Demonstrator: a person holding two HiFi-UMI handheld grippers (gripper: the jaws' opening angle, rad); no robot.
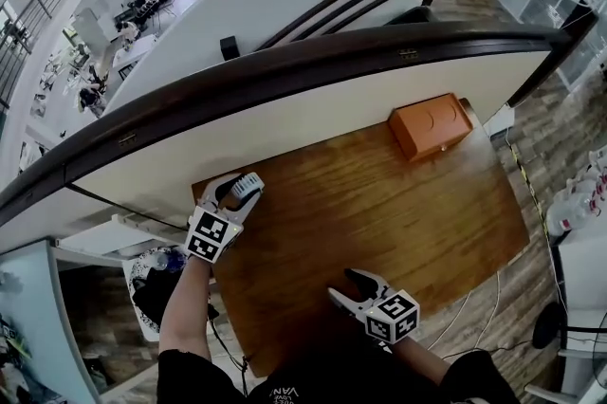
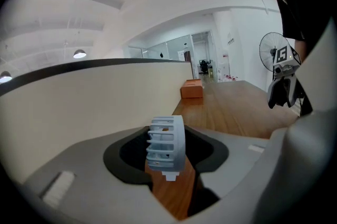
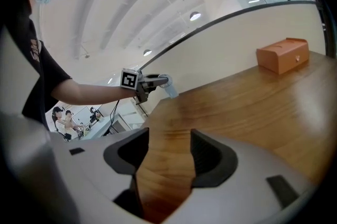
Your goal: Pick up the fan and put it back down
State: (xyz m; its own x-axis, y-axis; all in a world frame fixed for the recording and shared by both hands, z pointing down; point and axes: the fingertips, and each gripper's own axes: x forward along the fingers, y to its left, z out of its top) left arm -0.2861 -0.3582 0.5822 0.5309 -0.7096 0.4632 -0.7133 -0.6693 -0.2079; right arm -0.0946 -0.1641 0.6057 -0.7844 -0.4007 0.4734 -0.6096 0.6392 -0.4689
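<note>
The fan (image 2: 167, 140) is a small pale grey-blue cage fan, and it stands between the jaws of my left gripper (image 2: 169, 153), which is shut on it. In the head view the left gripper (image 1: 239, 193) holds the fan (image 1: 250, 183) over the far left corner of the wooden table (image 1: 379, 212). The right gripper view shows the fan (image 3: 170, 87) at that gripper's tips, just above the table's end. My right gripper (image 1: 349, 283) is open and empty over the table's near edge, with only bare wood between its jaws (image 3: 167, 157).
An orange box (image 1: 432, 124) lies at the table's far right, against a white curved partition with a dark rim (image 1: 285, 70). A large pedestal fan (image 2: 274, 49) stands in the room beyond the table. People sit at desks far off to the left.
</note>
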